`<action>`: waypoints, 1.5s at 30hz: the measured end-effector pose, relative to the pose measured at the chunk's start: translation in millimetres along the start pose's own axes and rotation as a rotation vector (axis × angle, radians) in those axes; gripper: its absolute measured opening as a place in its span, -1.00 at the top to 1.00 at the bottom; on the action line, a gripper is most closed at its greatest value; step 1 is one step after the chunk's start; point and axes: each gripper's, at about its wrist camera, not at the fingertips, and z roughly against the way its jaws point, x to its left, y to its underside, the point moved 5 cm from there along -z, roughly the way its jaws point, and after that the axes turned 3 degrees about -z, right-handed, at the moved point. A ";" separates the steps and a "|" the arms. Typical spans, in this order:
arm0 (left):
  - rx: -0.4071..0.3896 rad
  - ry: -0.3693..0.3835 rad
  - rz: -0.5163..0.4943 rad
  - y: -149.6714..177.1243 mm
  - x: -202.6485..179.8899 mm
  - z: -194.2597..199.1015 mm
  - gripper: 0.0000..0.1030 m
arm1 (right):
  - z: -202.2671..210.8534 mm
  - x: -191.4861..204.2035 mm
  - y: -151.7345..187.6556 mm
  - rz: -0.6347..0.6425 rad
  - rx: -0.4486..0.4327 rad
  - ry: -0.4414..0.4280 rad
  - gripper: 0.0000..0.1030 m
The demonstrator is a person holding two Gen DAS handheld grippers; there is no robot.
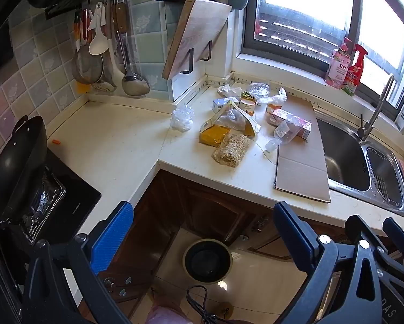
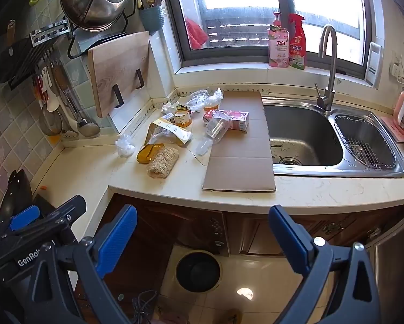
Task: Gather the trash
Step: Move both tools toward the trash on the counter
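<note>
Trash lies in a heap on the white counter [image 1: 115,145]: a crumpled white plastic bag [image 1: 182,117], a yellow packet [image 1: 214,135], a loofah pad [image 1: 232,149], torn paper packaging [image 1: 245,120], a small can [image 1: 247,104], a pink carton [image 1: 292,122], a clear plastic bottle [image 1: 282,132] and a flat cardboard sheet [image 1: 301,162]. A round bin [image 1: 207,261] with a dark liner stands on the floor below the counter. My left gripper [image 1: 203,229] and my right gripper [image 2: 203,230] both hang open above the bin, well short of the trash, with nothing between their fingers.
A steel sink [image 2: 307,137] with a tall tap [image 2: 328,62] sits right of the cardboard. A black wok [image 1: 15,170] rests on the hob at the left. Utensils [image 1: 102,54] and a cutting board [image 1: 195,37] hang on the tiled wall. Brown cabinet doors [image 2: 199,229] stand behind the bin.
</note>
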 end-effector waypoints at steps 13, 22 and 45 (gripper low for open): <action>0.014 0.042 -0.022 2.9 1.6 -5.4 -0.99 | -7.2 0.3 -0.2 -0.015 0.024 -0.004 -0.92; 0.000 0.095 -0.035 -1.2 -7.8 0.9 -0.99 | -3.8 -12.5 -4.8 -0.021 0.035 -0.023 -0.92; -0.031 0.161 -0.080 4.1 -22.9 25.4 -0.99 | 20.1 -28.9 -20.0 -0.013 -0.041 -0.091 -0.90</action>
